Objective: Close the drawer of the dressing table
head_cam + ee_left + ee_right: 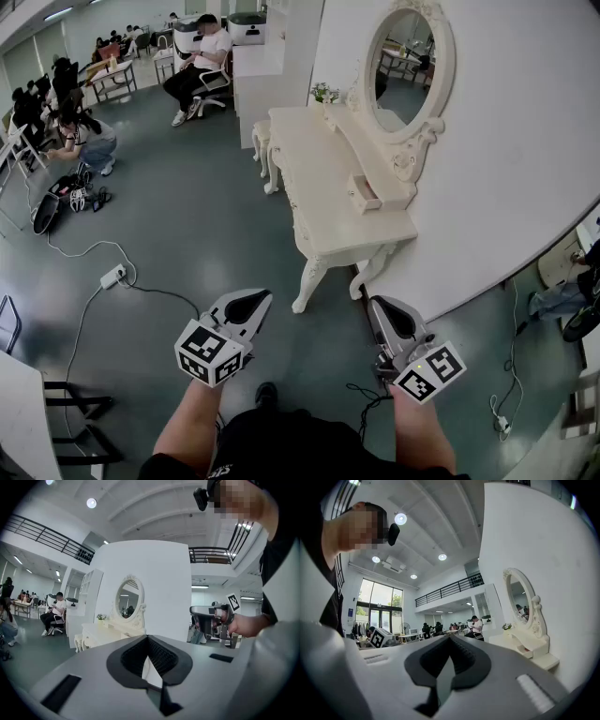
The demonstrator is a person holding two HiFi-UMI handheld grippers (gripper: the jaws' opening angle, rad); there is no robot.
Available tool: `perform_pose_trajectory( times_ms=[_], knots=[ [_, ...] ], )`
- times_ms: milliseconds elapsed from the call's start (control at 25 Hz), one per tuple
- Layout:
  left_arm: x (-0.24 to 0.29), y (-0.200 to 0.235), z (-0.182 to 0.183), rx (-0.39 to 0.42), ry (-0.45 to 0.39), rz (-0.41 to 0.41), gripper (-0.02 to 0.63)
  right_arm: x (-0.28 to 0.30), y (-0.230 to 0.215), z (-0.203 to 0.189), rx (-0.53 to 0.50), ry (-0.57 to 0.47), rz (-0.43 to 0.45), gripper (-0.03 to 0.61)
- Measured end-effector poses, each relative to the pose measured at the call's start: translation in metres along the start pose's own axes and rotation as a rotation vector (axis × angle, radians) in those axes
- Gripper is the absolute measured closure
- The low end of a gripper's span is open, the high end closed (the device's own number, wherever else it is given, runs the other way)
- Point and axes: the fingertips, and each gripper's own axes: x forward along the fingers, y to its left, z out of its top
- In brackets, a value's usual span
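Left tongs (255, 302) and right tongs (379, 307) both closed, empty, well apart from the counter (309, 178). We see its small drawer (364, 193) sticking out below the mirror (405, 66). Likely light, rigid wood; we push the flat front.

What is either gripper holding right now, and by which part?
Nothing. The left gripper and right gripper are both shut, empty, short of the dressing table and its open drawer.

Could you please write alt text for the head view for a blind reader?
A white dressing table with an oval mirror has one drawer open. The left gripper and right gripper, both shut, hover short of it.
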Motion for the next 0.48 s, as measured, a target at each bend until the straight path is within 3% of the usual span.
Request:
perform_pose_trajectory(
  times_ms=[200, 480],
  knots=[
    [0.003, -0.051, 0.013, 0.038, -0.030, 0.019, 0.610, -0.062, -0.005, -0.005, 0.024, 0.003, -0.021, 0.569],
    [0.000, -0.084, 0.013, 0.067, -0.025, 0.047, 0.609, -0.093, 0.008, -0.006, 0.022, -0.015, -0.020, 0.569]
  ],
)
